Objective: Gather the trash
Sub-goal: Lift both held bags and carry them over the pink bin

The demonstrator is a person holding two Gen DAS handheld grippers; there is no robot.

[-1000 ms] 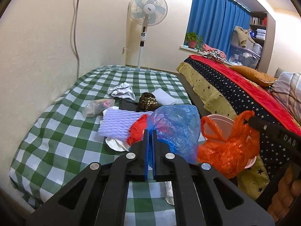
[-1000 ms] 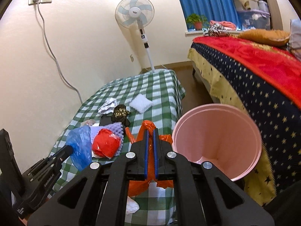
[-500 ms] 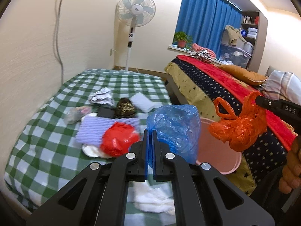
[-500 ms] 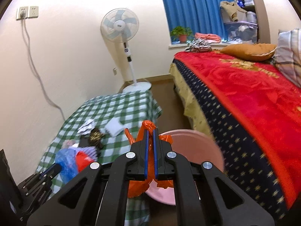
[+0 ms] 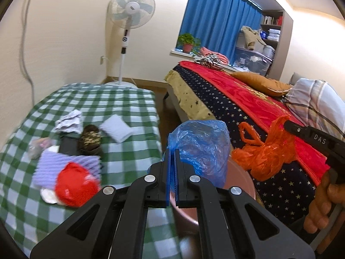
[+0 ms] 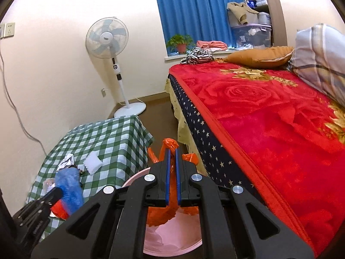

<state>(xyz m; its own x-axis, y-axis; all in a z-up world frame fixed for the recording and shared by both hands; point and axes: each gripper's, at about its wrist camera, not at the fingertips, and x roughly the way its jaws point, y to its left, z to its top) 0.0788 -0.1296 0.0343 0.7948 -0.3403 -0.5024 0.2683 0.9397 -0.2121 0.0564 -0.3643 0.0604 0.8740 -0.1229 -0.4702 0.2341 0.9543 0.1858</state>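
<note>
Between my left fingers (image 5: 171, 164) sits thin blue plastic film, a bag (image 5: 201, 147) crinkled and faintly glossy. My right fingers (image 6: 171, 164) pinch an orange bag (image 6: 170, 207) of the same crackly, translucent film. The fingers themselves are matt black plastic with blue ribbed rubbery pads (image 6: 166, 172) and bright metal screw heads. Below them the pink bin (image 6: 172, 237) looks like smooth plastic. To the left, the green checked cloth (image 5: 120, 105) is soft woven fabric, matt; on it lie crumpled paper (image 5: 69, 120), a red shiny bag (image 5: 75, 183) and lilac ridged foam (image 5: 64, 164). To the right, the red blanket (image 6: 269, 116) is plush, with a velvety sheen.
</note>
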